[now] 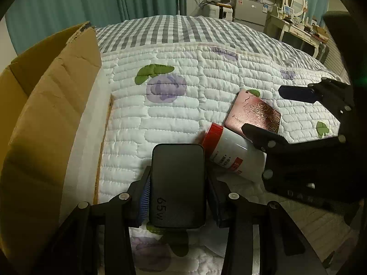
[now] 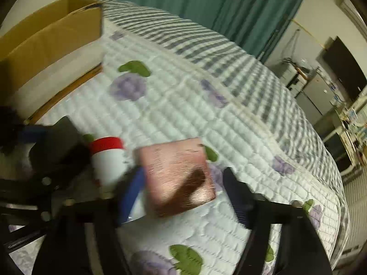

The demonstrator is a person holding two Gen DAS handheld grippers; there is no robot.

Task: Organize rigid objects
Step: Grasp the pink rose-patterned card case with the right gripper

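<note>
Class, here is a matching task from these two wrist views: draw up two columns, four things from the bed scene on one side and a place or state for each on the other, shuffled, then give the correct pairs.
Things
1. black charger
2. white bottle
3. pink box
4. cardboard box

Places or states
A. lying on its side, red cap on
B. open, at the left edge of the bed
C. clamped in the left gripper
D. flat on the quilt between the right gripper's open fingers

Pairs: 1-C, 2-A, 3-D, 4-B
</note>
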